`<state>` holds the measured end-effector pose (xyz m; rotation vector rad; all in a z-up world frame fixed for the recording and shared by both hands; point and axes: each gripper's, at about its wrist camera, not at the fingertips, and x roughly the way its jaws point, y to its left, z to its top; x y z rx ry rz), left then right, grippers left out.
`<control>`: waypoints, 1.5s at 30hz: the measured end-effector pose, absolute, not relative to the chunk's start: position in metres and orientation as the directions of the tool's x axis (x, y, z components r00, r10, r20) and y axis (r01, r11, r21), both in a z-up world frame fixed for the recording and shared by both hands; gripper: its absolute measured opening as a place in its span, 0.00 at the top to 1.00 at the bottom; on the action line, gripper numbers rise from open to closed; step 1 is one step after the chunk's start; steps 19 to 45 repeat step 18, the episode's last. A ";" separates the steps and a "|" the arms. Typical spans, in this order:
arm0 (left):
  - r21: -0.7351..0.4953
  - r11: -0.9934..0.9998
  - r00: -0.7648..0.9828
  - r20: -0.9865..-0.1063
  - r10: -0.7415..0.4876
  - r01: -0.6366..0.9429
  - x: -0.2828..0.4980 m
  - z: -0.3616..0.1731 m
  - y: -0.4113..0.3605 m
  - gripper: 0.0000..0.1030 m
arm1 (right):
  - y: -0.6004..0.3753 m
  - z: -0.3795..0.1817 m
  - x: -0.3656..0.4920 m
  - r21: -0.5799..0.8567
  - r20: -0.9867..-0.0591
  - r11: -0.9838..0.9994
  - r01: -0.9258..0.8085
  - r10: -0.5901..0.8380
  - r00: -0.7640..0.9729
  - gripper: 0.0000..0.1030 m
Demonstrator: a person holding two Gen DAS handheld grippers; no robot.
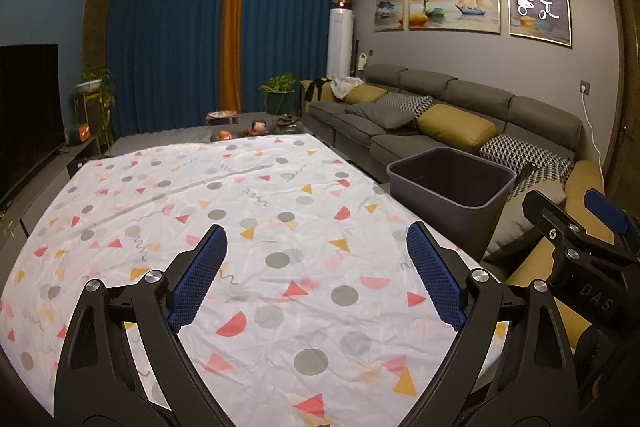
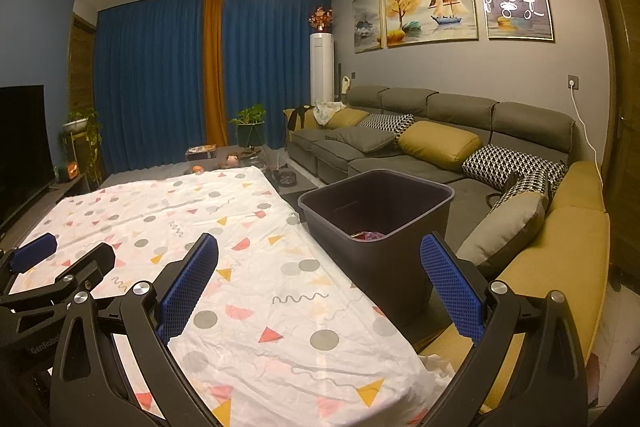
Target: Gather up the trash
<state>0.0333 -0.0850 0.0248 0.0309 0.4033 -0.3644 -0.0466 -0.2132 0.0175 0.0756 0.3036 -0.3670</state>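
At the far left a dark television (image 1: 28, 115) stands against the wall. The left gripper (image 1: 316, 279) hangs over the patterned tablecloth (image 1: 248, 211), its blue pads spread wide with nothing between them. The right gripper (image 2: 320, 287) is likewise spread and holds nothing, positioned over the cloth's right edge. Just beside that edge stands the dark bin (image 2: 376, 227), between table and sofa (image 2: 440, 147); a little reddish and purple trash (image 2: 368, 235) lies at its bottom. Three paintings (image 2: 432, 7) hang on the wall above the sofa.
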 end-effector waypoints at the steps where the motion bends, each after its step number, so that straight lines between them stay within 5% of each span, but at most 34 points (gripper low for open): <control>1: -0.041 0.935 0.857 -0.386 -0.340 0.353 0.032 0.025 -0.085 0.13 | -0.213 0.017 -0.047 0.019 -0.305 0.931 0.365 -0.342 0.889 0.05; 45: -0.064 0.949 0.870 -0.385 -0.308 0.308 0.035 0.028 -0.077 0.06 | -0.216 0.019 -0.046 0.030 -0.301 0.931 0.365 -0.339 0.891 0.05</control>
